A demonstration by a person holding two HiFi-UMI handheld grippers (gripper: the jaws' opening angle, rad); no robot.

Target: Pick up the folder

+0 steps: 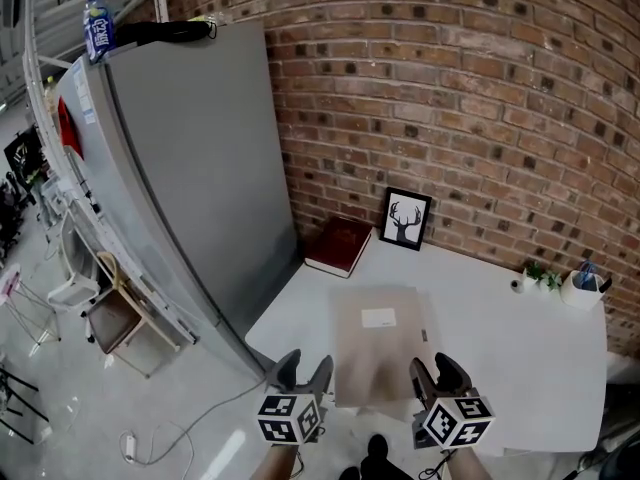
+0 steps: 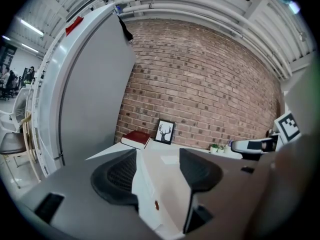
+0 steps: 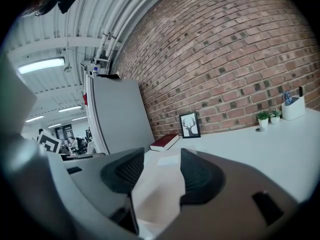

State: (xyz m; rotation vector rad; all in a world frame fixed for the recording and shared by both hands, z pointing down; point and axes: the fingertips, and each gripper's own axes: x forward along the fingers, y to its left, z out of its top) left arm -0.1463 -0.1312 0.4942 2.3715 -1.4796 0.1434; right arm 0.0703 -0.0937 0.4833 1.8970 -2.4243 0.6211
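Observation:
A flat beige folder (image 1: 378, 343) with a small white label lies on the white table (image 1: 520, 348), its near edge at the table's front. My left gripper (image 1: 300, 370) hangs at the folder's near left corner and my right gripper (image 1: 437, 373) at its near right corner. Both stand open, jaws wide apart with nothing pressed between the pads. In the left gripper view the folder (image 2: 167, 180) shows through the gap of the left gripper (image 2: 156, 171). In the right gripper view the folder (image 3: 156, 183) lies below and ahead of the right gripper (image 3: 157, 171).
A dark red book (image 1: 340, 245) and a framed deer picture (image 1: 406, 218) stand at the back by the brick wall. Small plants (image 1: 537, 275) and a pen holder (image 1: 583, 288) sit at the far right. A tall grey cabinet (image 1: 190, 168) flanks the table's left; a chair (image 1: 115, 313) stands beyond it.

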